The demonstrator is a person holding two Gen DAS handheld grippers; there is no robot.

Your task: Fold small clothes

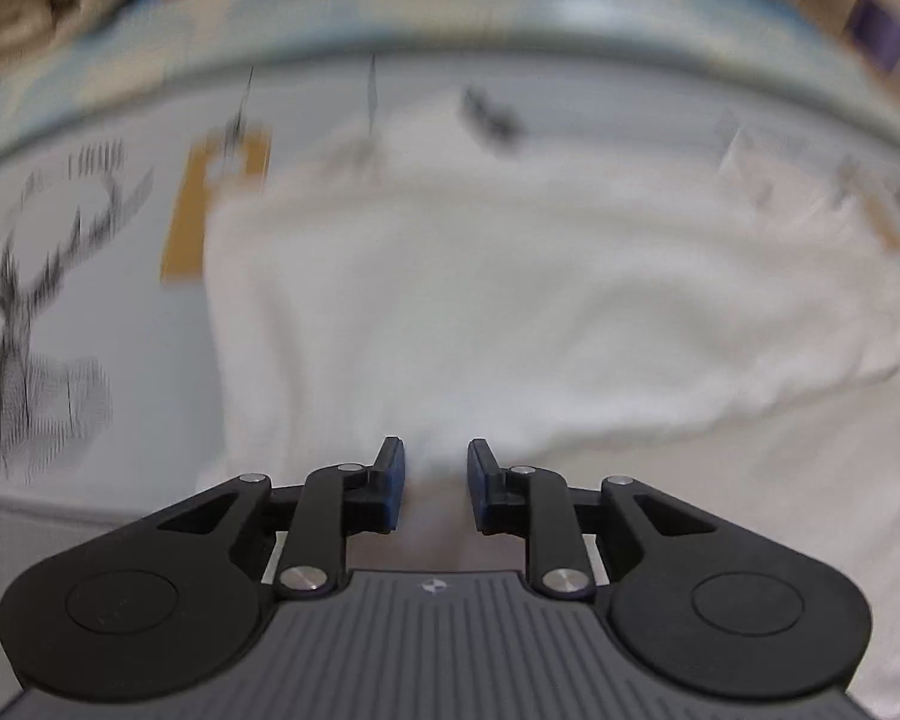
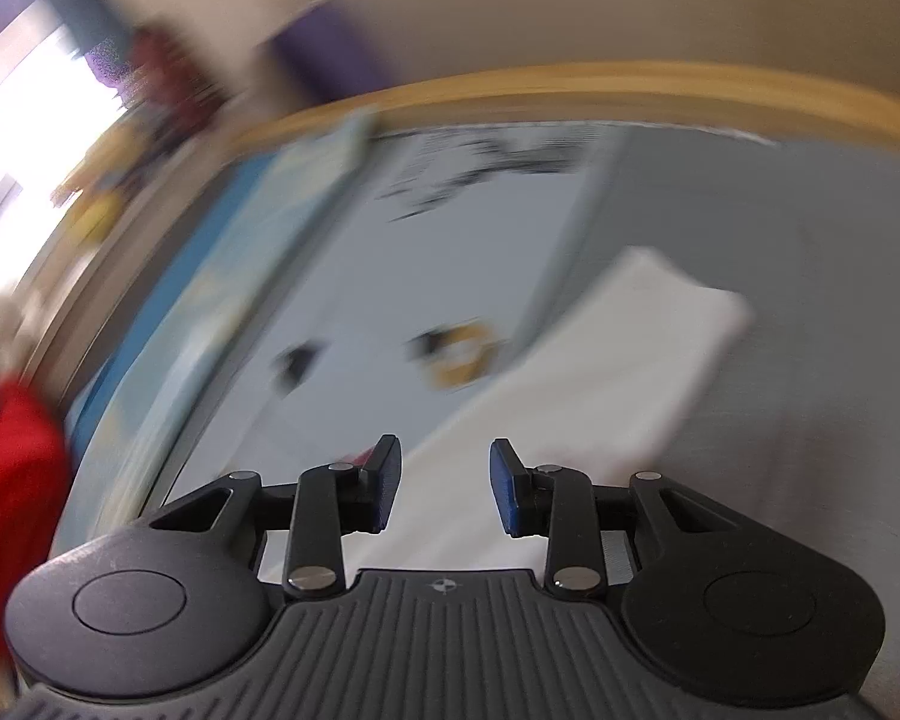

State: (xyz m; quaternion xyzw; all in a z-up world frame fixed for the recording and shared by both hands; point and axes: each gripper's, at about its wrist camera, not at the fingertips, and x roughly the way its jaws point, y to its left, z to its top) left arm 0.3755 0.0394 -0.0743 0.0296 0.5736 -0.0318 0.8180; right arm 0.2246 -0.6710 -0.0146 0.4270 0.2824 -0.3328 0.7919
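A white garment (image 1: 510, 300) lies spread on a pale grey sheet with a deer print. It also shows in the right wrist view (image 2: 600, 372) as a long white strip. My left gripper (image 1: 436, 483) is open, its blue-padded fingers apart just above the garment's near edge, with nothing between them. My right gripper (image 2: 444, 483) is open and empty, hovering over the near end of the white strip. Both views are motion-blurred.
The deer print (image 1: 36, 324) is at left on the sheet. A brown card tag (image 1: 210, 210) lies by the garment's far left corner. Red cloth (image 2: 12, 510) is at left, a beige cloth pile (image 1: 24, 6) far left, a wooden edge (image 2: 570, 84) behind.
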